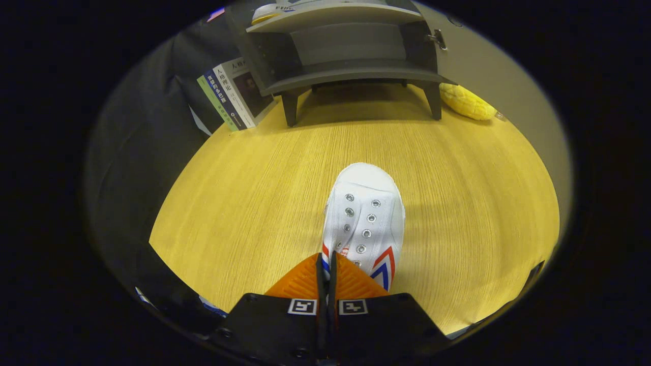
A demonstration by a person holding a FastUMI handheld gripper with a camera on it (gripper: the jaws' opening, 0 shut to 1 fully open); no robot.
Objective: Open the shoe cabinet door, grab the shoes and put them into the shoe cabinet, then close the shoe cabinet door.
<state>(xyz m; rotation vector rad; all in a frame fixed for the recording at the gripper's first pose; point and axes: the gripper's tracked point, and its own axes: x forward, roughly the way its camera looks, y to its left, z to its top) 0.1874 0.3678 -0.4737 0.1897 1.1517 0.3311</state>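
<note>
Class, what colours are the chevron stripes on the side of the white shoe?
Red and blue, on the shoe pinched by the gripper; clearest in the gripper view.

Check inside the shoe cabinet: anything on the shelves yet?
The cabinet stands open. Its lower shelf looks bare; one white shoe sits on a higher shelf, partly cut off. The gripper is pinched shut on the rear edge of the other shoe, out on the table.

Between the white shoe (365, 213) and the grey cabinet (346, 51) the wooden tabletop (254, 203) lies bare, wide enough to pass. The gripper (326, 264) has its fingers pinched on the shoe's edge. Beside the cabinet's legs, books (231, 94) crowd one side, a yellow toy (467, 101) the other
</note>
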